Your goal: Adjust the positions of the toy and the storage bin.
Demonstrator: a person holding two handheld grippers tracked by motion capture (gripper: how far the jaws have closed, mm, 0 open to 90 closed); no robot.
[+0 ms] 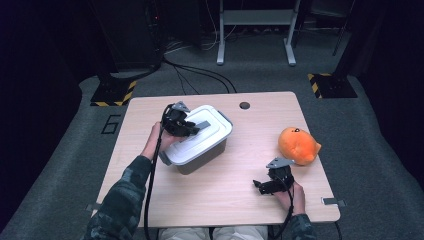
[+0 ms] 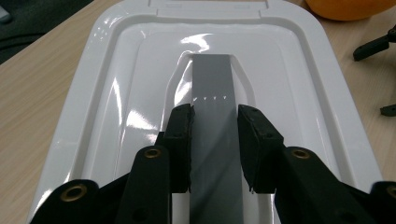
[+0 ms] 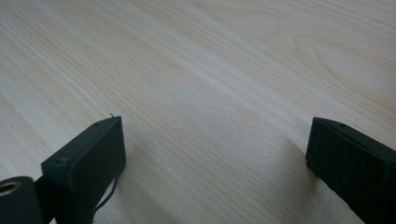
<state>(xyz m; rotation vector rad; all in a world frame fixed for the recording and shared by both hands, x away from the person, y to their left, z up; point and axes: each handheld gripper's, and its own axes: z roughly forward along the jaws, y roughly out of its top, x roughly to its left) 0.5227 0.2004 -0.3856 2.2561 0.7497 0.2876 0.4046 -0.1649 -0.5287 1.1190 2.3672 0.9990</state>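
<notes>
The flat grey plastic handle strip (image 2: 212,116) lies in a recess along the middle of the glossy white plastic lid (image 2: 116,93) of a grey rectangular storage box (image 1: 200,161), which sits left of the surface's centre, nearer the far edge. The strip's long axis runs straight away between the jaws of the left gripper (image 2: 215,122), which are clamped on its two long sides. In the high view the box's long axis runs diagonally, from the near left toward the far right. The right gripper (image 3: 215,140) rests near the near right corner of the pale wooden surface (image 3: 224,70), its jaws wide with nothing between them. An orange plush toy (image 1: 298,145) lies near the right edge.
</notes>
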